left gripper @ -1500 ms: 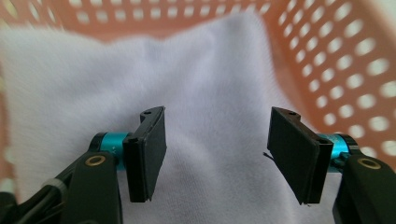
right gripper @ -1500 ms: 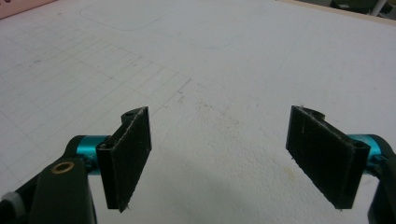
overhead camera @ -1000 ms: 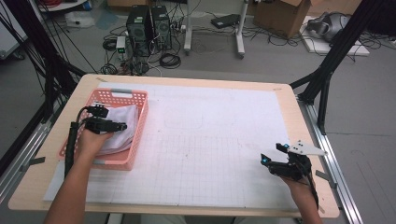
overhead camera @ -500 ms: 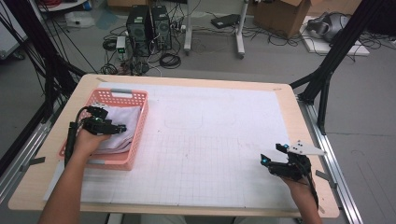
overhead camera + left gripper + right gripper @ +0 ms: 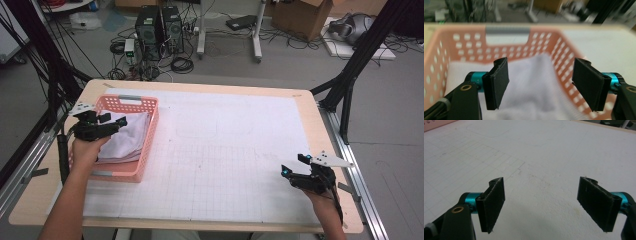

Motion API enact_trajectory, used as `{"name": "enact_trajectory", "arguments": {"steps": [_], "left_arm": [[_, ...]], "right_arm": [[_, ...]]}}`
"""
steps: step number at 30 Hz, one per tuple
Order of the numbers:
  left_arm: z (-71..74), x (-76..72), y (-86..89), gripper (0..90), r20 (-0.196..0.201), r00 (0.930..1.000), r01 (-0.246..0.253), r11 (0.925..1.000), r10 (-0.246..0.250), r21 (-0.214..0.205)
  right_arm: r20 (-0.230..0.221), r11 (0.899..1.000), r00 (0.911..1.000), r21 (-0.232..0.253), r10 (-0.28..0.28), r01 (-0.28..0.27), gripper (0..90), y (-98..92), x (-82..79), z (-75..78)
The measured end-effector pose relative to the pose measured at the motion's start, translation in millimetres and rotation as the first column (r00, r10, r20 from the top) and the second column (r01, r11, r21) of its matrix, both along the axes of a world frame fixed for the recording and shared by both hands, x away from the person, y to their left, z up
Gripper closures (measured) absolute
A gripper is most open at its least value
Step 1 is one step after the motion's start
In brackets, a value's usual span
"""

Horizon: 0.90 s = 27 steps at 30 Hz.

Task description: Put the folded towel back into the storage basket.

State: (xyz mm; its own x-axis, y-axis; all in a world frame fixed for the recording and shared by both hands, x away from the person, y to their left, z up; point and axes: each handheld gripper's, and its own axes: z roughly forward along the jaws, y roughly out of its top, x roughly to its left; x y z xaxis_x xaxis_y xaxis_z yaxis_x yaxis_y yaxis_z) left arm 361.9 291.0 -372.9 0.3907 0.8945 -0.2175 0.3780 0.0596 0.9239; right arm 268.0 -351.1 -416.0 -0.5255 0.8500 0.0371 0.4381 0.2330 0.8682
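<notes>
A pink perforated basket (image 5: 151, 131) stands at the table's left side with a folded white cloth (image 5: 129, 141) lying in it. My left gripper (image 5: 116, 123) hovers over the basket's left rim. Its jaws have just been opening and stand wide, with nothing between them. In the left gripper view the cloth (image 5: 534, 100) lies below my left gripper (image 5: 540, 81), with the basket's far wall (image 5: 506, 41) beyond. My right gripper (image 5: 286, 171) rests low over the mat near the front right corner. In its own view the right gripper (image 5: 541, 203) is open over bare mat.
A white gridded mat (image 5: 230, 145) covers most of the wooden table (image 5: 310, 100). Black frame posts (image 5: 350, 75) stand at both sides. Computer cases (image 5: 160, 25), cables and boxes sit on the floor behind the far edge.
My left gripper has lifted off the cloth and drawn back toward the basket's left rim, its jaws now wider apart. The cloth stays in the basket. The right gripper has not moved.
</notes>
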Motion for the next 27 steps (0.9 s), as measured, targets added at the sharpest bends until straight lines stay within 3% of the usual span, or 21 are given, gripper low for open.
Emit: {"name": "enact_trajectory", "arguments": {"steps": [1,3,8,11,14,19,27], "left_arm": [[3.5,-5.6,-1.5,28.3,0.027,0.9995,0.016,0.9994,-0.015,-0.03],[7.6,-12.9,-6.3,26.1,0.05,0.9982,0.035,0.9984,-0.032,-0.045],[16.2,-30.1,-26.9,24.9,0.125,0.987,0.109,0.9926,-0.101,-0.054],[18.9,-38.2,-45.2,17.8,0.168,0.9751,0.153,0.9873,-0.145,-0.04],[20.5,-44.0,-62.0,19.1,0.199,0.9595,0.208,0.9778,-0.199,-0.025],[19.4,-52.3,-91.4,21.1,0.228,0.9356,0.282,0.9594,-0.27,-0.019],[7.5,-66.5,-138.2,21.8,0.246,0.9073,0.353,0.9357,-0.341,-0.004]], "right_arm": [[0.003,1.0,1.0,-0.003,0.002,-0.002,21.2,0.2,-0.1,0.4],[0.004,1.0,1.0,-0.003,0.002,-0.002,21.2,0.8,-0.1,0.7],[0.005,1.0,1.0,-0.012,0.007,-0.007,21.2,2.2,0.4,0.6],[0.011,1.0,0.9999,-0.013,0.011,-0.011,21.2,2.8,0.8,0.8],[0.01,1.0,0.9998,-0.015,0.014,-0.014,21.2,3.7,1.1,0.8],[0.016,0.999,0.9995,-0.017,0.029,-0.029,21.0,4.6,1.3,1.0],[0.025,1.0,0.9993,0.008,0.028,-0.028,18.2,1.2,0.2,1.0]]}}
